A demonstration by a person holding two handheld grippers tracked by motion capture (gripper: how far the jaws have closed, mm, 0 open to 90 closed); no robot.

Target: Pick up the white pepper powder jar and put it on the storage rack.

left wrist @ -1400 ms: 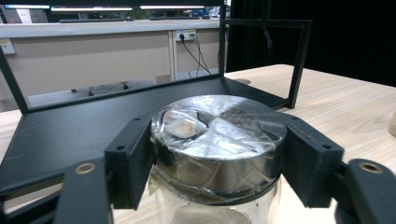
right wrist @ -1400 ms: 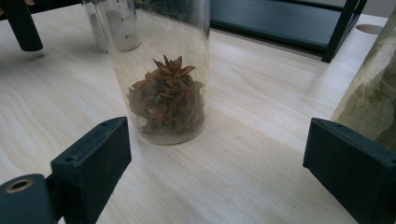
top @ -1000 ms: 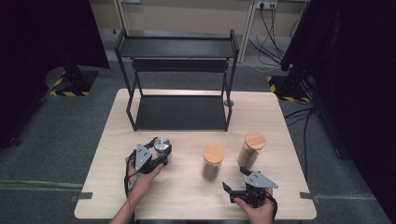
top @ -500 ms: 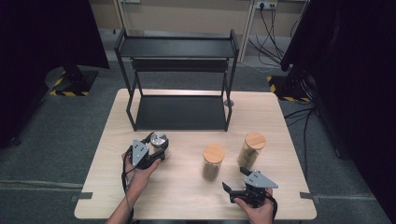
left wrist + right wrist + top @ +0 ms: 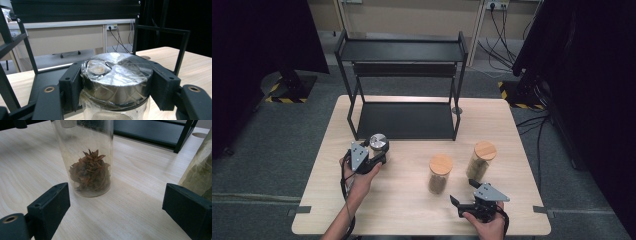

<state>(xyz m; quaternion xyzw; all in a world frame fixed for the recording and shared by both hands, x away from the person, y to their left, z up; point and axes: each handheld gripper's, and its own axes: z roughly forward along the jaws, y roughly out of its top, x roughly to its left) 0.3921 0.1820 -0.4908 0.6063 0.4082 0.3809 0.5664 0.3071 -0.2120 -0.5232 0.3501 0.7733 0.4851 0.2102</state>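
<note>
the left gripper is clamped on a glass jar with a round silver metal lid, its black jaws pressed against both sides of the lid, which is wrapped in clear film; in the high view this jar sits at the left of the light wooden desk, just in front of the black metal two-tier rack; the right gripper rests near the front edge of the desk with its jaws spread wide and nothing between them; ahead of it stands a clear glass jar with a cork lid holding star anise, upright; just beside that, a taller cork-lidded glass jar stands apart from it.
</note>
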